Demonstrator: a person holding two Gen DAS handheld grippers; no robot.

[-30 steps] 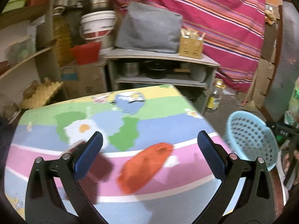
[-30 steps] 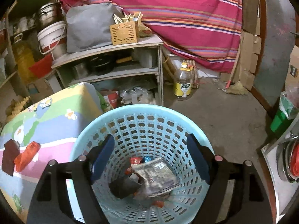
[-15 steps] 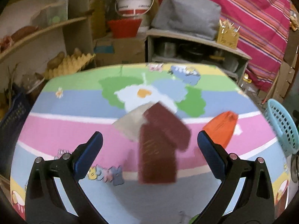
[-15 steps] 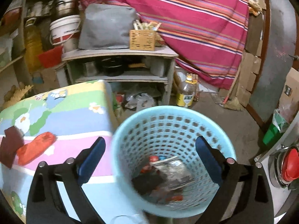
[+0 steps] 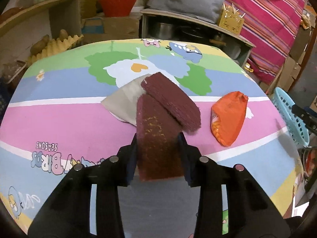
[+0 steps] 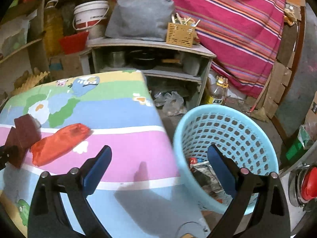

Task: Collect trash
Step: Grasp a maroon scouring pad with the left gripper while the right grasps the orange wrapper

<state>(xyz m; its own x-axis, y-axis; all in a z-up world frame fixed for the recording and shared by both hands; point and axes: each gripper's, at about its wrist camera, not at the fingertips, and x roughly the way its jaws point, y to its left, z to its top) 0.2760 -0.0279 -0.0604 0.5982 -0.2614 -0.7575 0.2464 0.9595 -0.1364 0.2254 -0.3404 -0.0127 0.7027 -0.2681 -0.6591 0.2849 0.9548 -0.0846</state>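
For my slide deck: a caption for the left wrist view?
Left gripper closing on a maroon wrapper beside an orange packet on the cartoon tablecloth.

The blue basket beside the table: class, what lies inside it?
Inside the blue basket lie crumpled wrappers, one printed grey, one red. The right gripper, open and empty, has a finger covering part of the bottom, so anything more stays unseen.

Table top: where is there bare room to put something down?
Bare: the table left of the grey wrapper, and the near strip by the basket. Crowded: the middle, with maroon wrappers and orange bag.
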